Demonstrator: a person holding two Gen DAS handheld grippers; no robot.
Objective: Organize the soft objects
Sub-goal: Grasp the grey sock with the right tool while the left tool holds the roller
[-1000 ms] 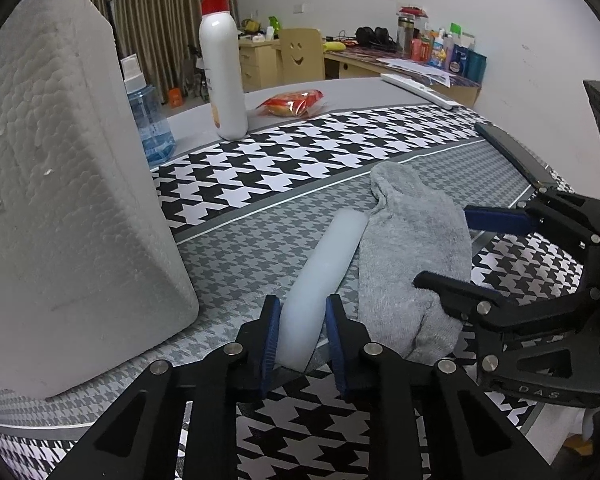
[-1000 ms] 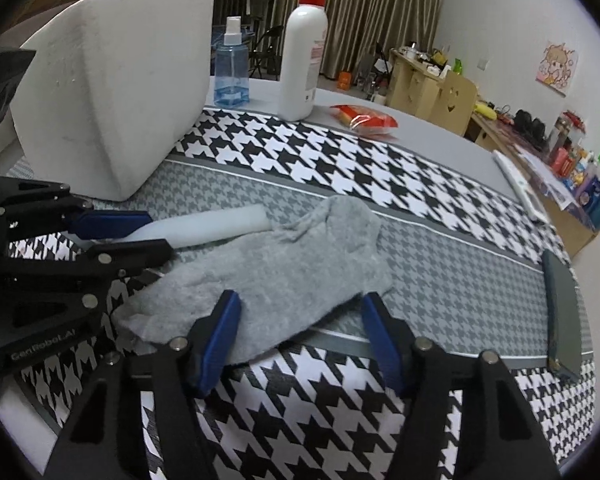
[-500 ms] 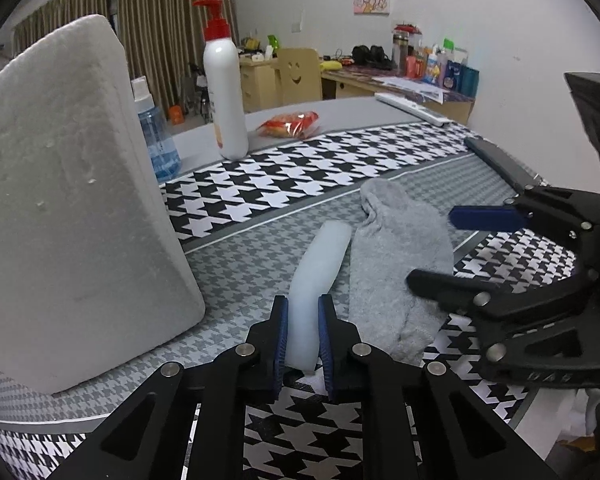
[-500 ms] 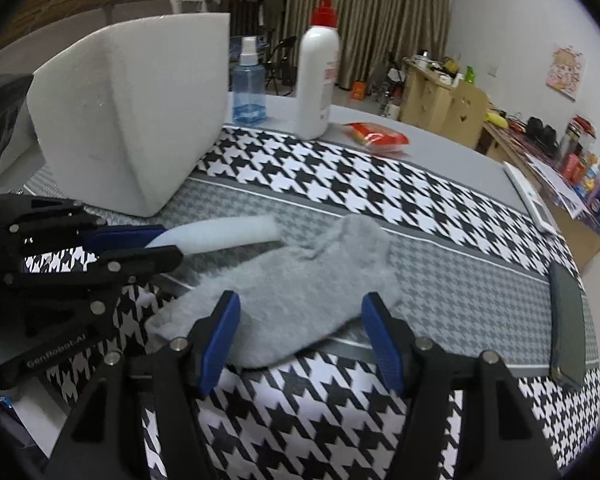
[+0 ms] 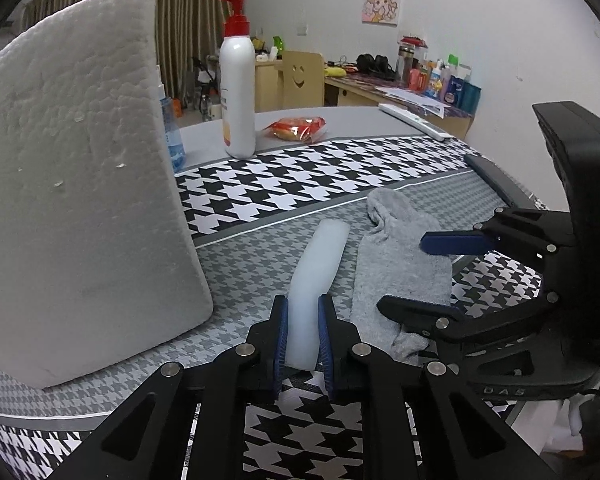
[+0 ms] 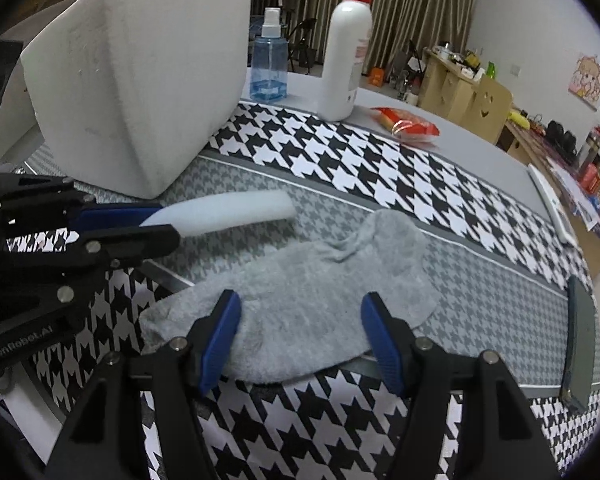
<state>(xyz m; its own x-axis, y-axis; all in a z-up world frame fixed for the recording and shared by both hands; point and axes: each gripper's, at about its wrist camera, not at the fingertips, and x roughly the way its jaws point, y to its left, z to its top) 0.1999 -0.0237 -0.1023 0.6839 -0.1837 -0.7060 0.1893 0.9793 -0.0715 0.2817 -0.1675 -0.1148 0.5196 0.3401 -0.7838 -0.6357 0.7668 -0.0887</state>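
Left tool (image 5: 302, 336) clenched on the near end of the white foam stick (image 5: 316, 276), which lies on the tabletop (image 5: 260, 248) beside the grey sock (image 6: 320, 280). Right tool (image 6: 300, 340) spread, straddling the sock without pinching it. Risks: the soft stick bends or slips when lifted; sock snags.

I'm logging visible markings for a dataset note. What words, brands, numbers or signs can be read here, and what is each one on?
"GenRobot.AI": on the body of the left gripper, in the right wrist view.
"DAS": on the body of the right gripper, in the left wrist view.
Print on the white pump bottle: too blurred to read.
Labels on the far bottles and boxes: too small to read.
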